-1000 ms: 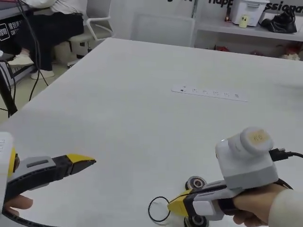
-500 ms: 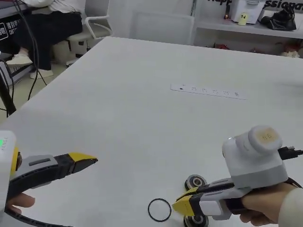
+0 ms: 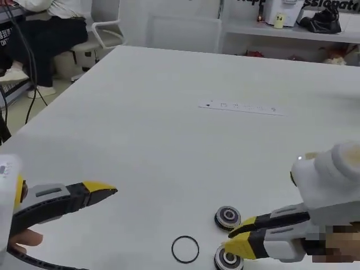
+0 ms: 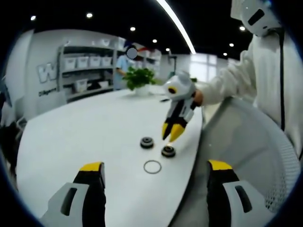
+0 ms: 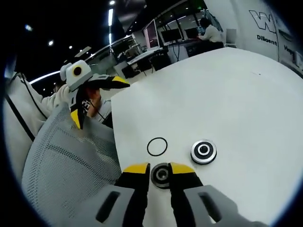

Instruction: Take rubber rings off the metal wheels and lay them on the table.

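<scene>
Two metal wheels lie near the table's front edge: the farther wheel [image 3: 228, 216] [image 4: 147, 142] [image 5: 203, 152] and the nearer wheel [image 3: 226, 259] [image 4: 168, 151] [image 5: 161, 175]. A loose black rubber ring [image 3: 185, 249] [image 4: 152, 166] [image 5: 156, 146] lies flat to their left. My right gripper [image 3: 233, 236] [image 4: 172, 132] [image 5: 160, 169] hovers just over the nearer wheel with a narrow gap between its jaws and grips nothing. My left gripper [image 3: 104, 194] [image 4: 156, 166] [image 5: 98, 100] stays off to the left, jaws wide open and empty.
A white power strip [image 3: 241, 107] lies mid-table. The white table [image 3: 157, 146] ends just in front of the wheels, and a mesh chair back [image 5: 61, 170] sits below that edge. Shelves and an office chair [image 3: 104, 34] stand beyond the far side.
The ring left the right gripper's tips and now lies free on the table. The right gripper drew back to the right, over the nearer wheel. The left gripper held still.
</scene>
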A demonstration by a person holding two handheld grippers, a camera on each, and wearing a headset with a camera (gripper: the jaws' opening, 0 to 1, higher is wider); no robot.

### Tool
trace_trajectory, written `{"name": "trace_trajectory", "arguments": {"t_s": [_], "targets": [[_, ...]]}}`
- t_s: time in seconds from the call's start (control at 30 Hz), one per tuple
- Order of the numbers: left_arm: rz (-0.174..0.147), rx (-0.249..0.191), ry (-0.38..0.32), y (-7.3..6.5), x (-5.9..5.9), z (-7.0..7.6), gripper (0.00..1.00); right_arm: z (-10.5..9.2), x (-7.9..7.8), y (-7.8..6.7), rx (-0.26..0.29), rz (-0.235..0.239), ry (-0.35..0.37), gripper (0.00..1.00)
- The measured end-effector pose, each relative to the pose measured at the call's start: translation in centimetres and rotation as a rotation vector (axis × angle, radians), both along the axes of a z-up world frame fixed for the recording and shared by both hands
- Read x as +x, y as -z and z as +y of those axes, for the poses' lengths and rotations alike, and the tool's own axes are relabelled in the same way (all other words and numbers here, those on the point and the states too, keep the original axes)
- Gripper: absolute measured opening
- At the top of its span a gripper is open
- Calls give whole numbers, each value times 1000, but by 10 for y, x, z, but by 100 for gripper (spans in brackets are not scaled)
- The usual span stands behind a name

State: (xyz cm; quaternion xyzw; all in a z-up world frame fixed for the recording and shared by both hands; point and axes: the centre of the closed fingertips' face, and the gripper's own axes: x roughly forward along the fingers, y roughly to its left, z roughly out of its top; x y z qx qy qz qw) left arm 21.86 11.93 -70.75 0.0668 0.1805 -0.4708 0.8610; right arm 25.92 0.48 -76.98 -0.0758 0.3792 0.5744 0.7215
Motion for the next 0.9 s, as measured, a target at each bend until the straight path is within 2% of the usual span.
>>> {"name": "trace_trajectory", "arguments": {"t_s": [0.37,0.6,0.9], "targets": [[-11,10,46,-5,1,-12,90,-29,-4,13,-52,-22,25,15],[-25,28,67,-7,5,-17,89,-30,-5,19,-44,-8,43,16],[-38,46,131,-12,12,-33,88,-28,-7,25,-31,8,38,17]]}}
